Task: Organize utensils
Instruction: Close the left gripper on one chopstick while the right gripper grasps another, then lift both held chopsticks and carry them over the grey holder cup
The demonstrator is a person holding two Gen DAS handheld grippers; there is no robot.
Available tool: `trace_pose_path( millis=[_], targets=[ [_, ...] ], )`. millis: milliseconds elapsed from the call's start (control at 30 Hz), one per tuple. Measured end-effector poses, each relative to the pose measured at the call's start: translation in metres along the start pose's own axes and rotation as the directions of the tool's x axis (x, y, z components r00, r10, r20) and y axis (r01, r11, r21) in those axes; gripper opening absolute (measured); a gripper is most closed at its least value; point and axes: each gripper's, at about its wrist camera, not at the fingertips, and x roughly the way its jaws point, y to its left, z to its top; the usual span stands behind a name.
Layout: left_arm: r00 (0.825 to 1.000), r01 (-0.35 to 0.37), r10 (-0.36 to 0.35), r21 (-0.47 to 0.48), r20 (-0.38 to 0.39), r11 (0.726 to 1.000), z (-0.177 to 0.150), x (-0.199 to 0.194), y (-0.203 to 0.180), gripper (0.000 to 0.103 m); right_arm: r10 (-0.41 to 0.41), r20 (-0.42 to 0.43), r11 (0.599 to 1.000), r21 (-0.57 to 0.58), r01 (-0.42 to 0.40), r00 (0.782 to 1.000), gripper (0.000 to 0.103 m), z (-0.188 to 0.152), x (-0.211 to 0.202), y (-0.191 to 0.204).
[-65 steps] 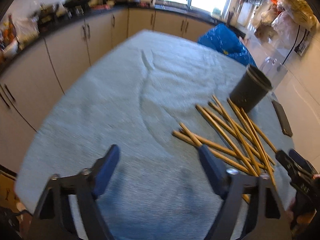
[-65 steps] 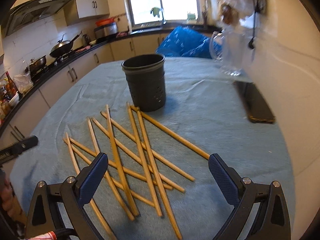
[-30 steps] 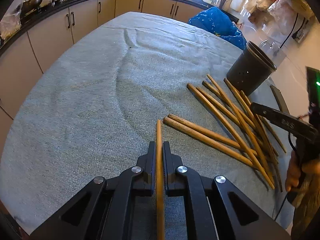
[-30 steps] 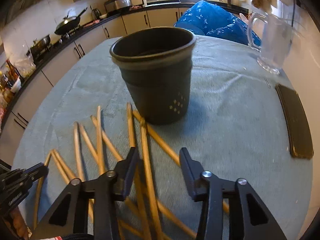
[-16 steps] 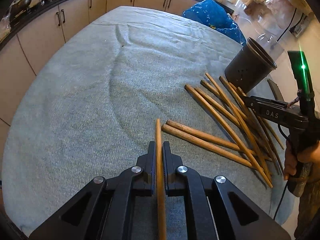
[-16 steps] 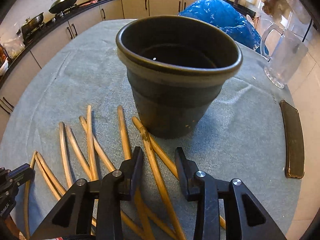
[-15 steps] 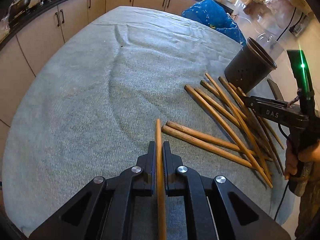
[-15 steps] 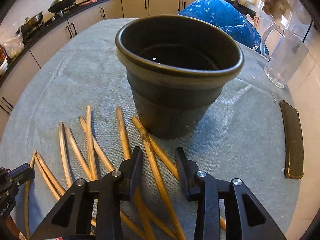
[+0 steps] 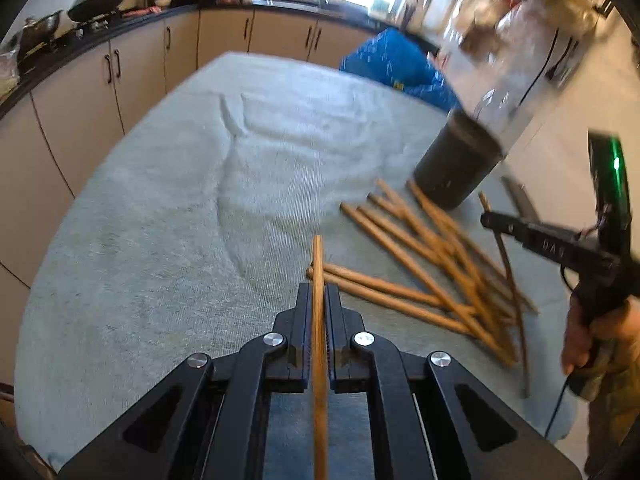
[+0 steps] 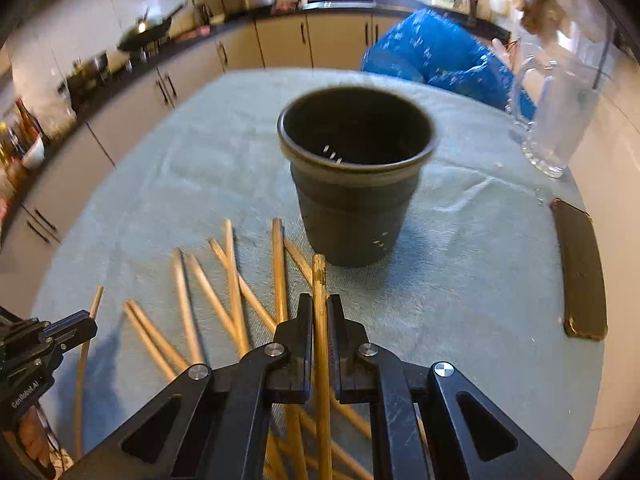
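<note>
My left gripper (image 9: 318, 296) is shut on a wooden chopstick (image 9: 317, 264) that points forward between its jaws, lifted off the cloth. Several loose chopsticks (image 9: 420, 268) lie fanned out to its right, reaching toward the dark holder cup (image 9: 456, 168). My right gripper (image 10: 320, 308) is shut on another chopstick (image 10: 319, 276), whose tip hangs just short of the dark cup (image 10: 354, 176). More chopsticks (image 10: 232, 288) lie on the cloth to its left. The right gripper also appears from the side, in a hand, at the right edge of the left wrist view.
A grey-blue cloth (image 9: 168, 208) covers the table. A dark phone (image 10: 582, 268) lies at the right edge, a clear glass jug (image 10: 556, 112) stands behind it, and a blue bag (image 10: 436, 52) sits beyond the table. Kitchen cabinets (image 9: 100, 76) run along the left.
My right gripper closed on a chopstick and lifted it, the cup now seen from higher up. My left gripper rose with its chopstick, whose tip is now off the cloth.
</note>
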Motion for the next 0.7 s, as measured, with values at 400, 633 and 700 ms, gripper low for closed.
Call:
trace_pose_path(
  millis=[400,633,700],
  targets=[
    [0.965,0.089,-0.085,-0.005,0.250,0.996,0.012,-0.078,-0.029,0.005,0.047,0.234,0.993,0.092,-0.070,0.971,0.007,-0.013,-0.084,-0.011],
    [0.942,0.118,-0.117,0.016,0.314,0.993,0.022,-0.097,-0.044,0.005,0.066,0.308,0.988,0.111,-0.105,0.949,0.007,-0.019,-0.110,-0.015],
    [0.938,0.145,-0.142,0.013,0.315,0.989,0.025,-0.099,-0.046,0.005,0.076,0.324,0.985,0.120,-0.121,0.943,0.007,-0.018,-0.116,-0.018]
  ],
)
